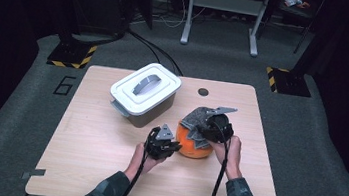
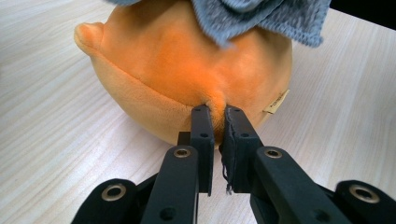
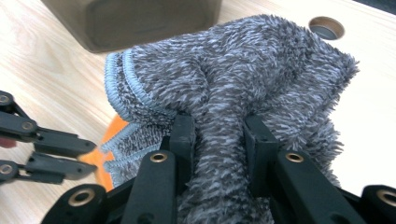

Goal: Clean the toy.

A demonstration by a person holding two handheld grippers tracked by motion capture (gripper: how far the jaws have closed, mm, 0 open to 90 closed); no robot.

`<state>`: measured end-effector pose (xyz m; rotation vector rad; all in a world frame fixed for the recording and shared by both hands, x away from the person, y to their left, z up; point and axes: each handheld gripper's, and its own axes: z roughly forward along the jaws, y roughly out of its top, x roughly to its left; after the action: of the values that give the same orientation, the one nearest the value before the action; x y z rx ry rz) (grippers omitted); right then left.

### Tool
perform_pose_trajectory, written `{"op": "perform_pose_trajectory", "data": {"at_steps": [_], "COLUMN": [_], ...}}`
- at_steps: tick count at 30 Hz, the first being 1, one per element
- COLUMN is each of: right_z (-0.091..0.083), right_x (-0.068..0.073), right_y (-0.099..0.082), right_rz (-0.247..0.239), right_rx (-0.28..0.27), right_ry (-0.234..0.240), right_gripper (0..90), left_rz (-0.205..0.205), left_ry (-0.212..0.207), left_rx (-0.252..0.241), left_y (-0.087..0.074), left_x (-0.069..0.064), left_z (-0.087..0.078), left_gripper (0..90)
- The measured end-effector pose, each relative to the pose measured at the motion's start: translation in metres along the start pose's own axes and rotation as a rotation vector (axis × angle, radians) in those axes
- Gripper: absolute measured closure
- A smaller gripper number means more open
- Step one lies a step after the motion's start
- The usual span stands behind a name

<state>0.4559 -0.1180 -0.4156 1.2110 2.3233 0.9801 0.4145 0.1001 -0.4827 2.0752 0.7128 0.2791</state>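
— Left gripper (image 2: 217,112)?
— Nearly shut. Pinching a little fold of the orange plush toy (image 2: 187,70), low on its near-left side. Pads pressed right into the soft fur.

— And the right gripper (image 3: 219,126)?
— Clamped on a fat bunch of the grey fuzzy cloth (image 3: 243,70). Cloth squeezed between both jaws, bulging out above and below.

— Where is the cloth?
— Draped over the top of the toy. Hanging down a bit on the near side and the right side.

— Where is the toy?
— Sitting on the wooden table (image 1: 94,158), a bit right of the middle, closer to the near edge than the far one.

— Anything close by?
— A box with a white lid (image 1: 145,93), just to the far left of the toy. Near, but not touching. A small round hole (image 1: 203,91) in the table top, farther away, past the cloth.

— Room to move?
— Lots of bare wood to the near left. More bare wood to the right, up to the right edge. Tight on the far left, because of the box.
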Motion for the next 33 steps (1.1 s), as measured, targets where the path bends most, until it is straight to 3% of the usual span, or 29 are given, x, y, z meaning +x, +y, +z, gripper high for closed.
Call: {"op": "perform_pose_trajectory", "data": {"at_steps": [23,29,33], "right_z": [-0.011,-0.020,-0.031], "right_x": [-0.055,-0.059,-0.047], "right_y": [-0.052,-0.056,-0.041], "right_rz": [0.160,0.190,0.143], "right_rx": [-0.006,-0.023,-0.066], "right_ry": [-0.020,-0.042,-0.026], "right_gripper": [68.4,68.8,68.8], "left_rz": [0.006,-0.002,0.004], "left_ry": [0.004,0.009,0.010], "left_rx": [-0.002,0.000,0.003], "left_y": [0.000,0.000,0.001], "left_x": [0.001,0.002,0.002], "left_z": [0.000,-0.001,-0.001], "left_gripper": [82.2,82.0,82.0]}}
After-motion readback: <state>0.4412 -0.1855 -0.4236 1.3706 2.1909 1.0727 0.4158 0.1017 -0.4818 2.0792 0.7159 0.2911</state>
